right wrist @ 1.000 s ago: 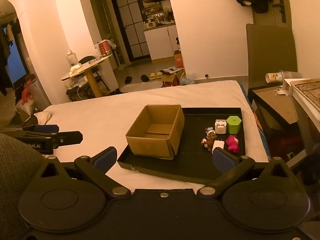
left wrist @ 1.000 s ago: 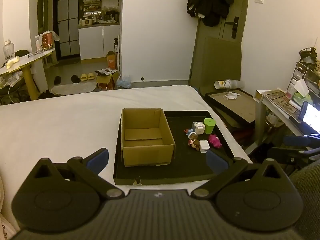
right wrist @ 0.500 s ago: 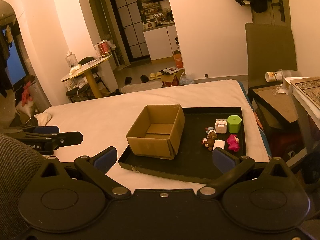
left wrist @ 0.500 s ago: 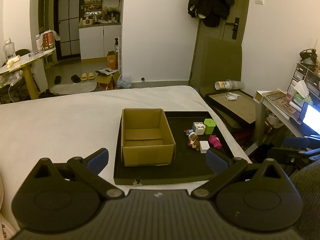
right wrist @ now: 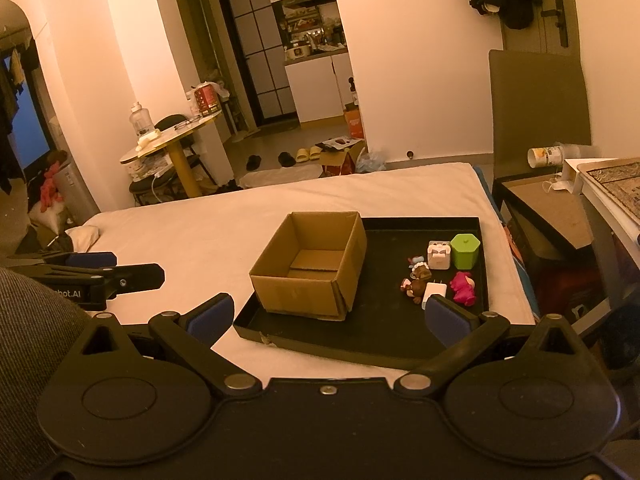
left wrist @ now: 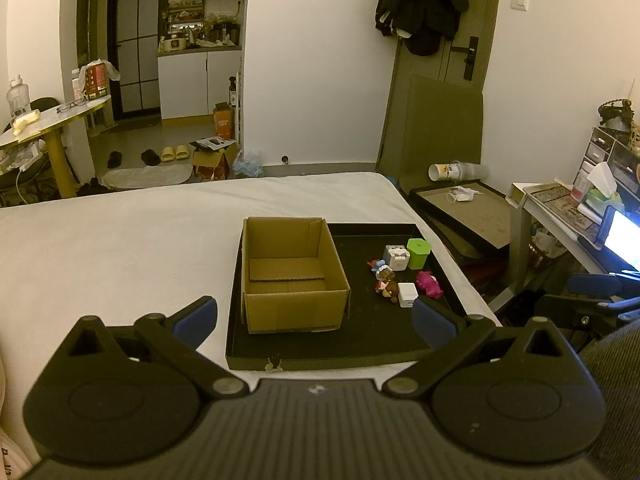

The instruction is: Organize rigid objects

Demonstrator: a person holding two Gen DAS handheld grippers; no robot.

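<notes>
Almost nothing differs from half a second ago: both claws hold the same stations short of the black tray (left wrist: pixel 320 354), and every item lies where it lay. The left gripper (left wrist: pixel 314 316) stays spread wide and released, holding nothing; ahead of it and between its blue fingertips (left wrist: pixel 196 316) stands the open cardboard box (left wrist: pixel 294 280), upright on the left part of the tray, which rests on the white bed (left wrist: pixel 120 248). Just beyond its right fingertip sits the cluster of small things: a brown figurine (left wrist: pixel 388 286), a white charger plug (left wrist: pixel 408 295), a pink toy (left wrist: pixel 429 284), and farther off a white cube toy (left wrist: pixel 396 258) touching or nearly touching a green hexagonal container (left wrist: pixel 418 253). The right gripper (right wrist: pixel 326 314) is likewise splayed open and empty, with the box ahead and slightly left of centre; the plug lies right at its right fingertip (right wrist: pixel 444 316), which cuts off the plug's near edge. The box's inside floor shows only a loose flap. The small red-and-blue piece (left wrist: pixel 375 265) behind the figurine is too small to identify, and the figurines overlap so their outlines blur together. A scrap at the tray's near rim (left wrist: pixel 275 362) cannot be made out. At the left of the right wrist view, the other gripper appears side-on beside a grey sleeve (right wrist: pixel 28 312).
</notes>
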